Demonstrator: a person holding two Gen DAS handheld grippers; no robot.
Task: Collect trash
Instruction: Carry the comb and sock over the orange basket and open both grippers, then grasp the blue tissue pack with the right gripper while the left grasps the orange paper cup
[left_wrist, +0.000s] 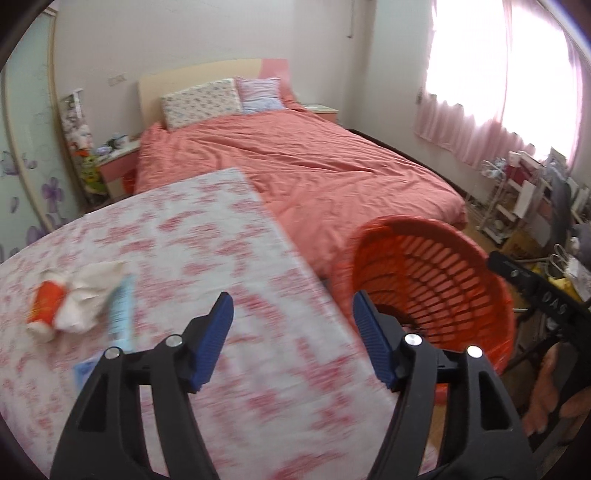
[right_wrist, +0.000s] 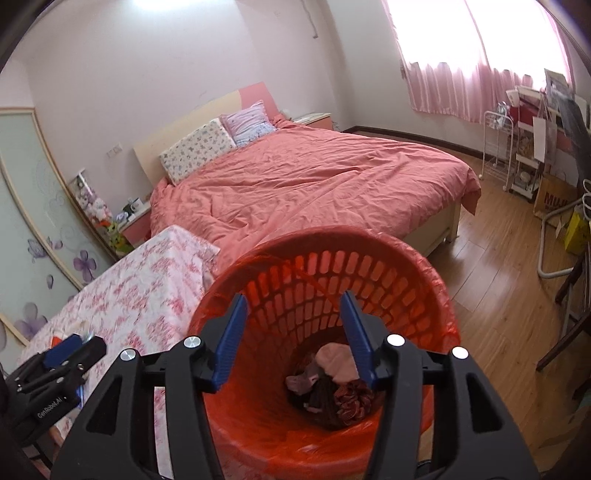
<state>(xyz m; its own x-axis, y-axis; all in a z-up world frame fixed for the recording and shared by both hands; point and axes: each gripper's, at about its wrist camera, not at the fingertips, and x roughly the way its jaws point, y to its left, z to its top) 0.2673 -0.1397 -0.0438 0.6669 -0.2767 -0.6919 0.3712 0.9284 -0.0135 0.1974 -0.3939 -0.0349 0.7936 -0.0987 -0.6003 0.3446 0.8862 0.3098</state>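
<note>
Trash pile on table w/ pink floral cloth (left_wrist: 207, 258), far-left part of the top: crumpled white tissue (left_wrist: 88, 299) touching a red/orange wrapper-like item (left_wrist: 46, 306) on its left, light-blue strip (left_wrist: 122, 310) just beside it on the right; a 2nd bluish scrap (left_wrist: 86, 369) nearer the cam, partly hidden by the finger linkage. L view is motion-blurred, so details are soft. Left gripper (left_wrist: 293, 325) released, jaws spread wide, nothing between them, over the table's right edge, well apart from the pile. Orange slatted bin w/ red liner (right_wrist: 424, 280) sits just beside that table edge on the floor side; crumpled trash (right_wrist: 332, 384) already at its bottom. Right gripper (right_wrist: 293, 339) also released, empty, above the bin mouth. Bed w/ coral cover (right_wrist: 314, 184) close behind table and bin; open wood floor (right_wrist: 498, 280) to the bin's right.
</note>
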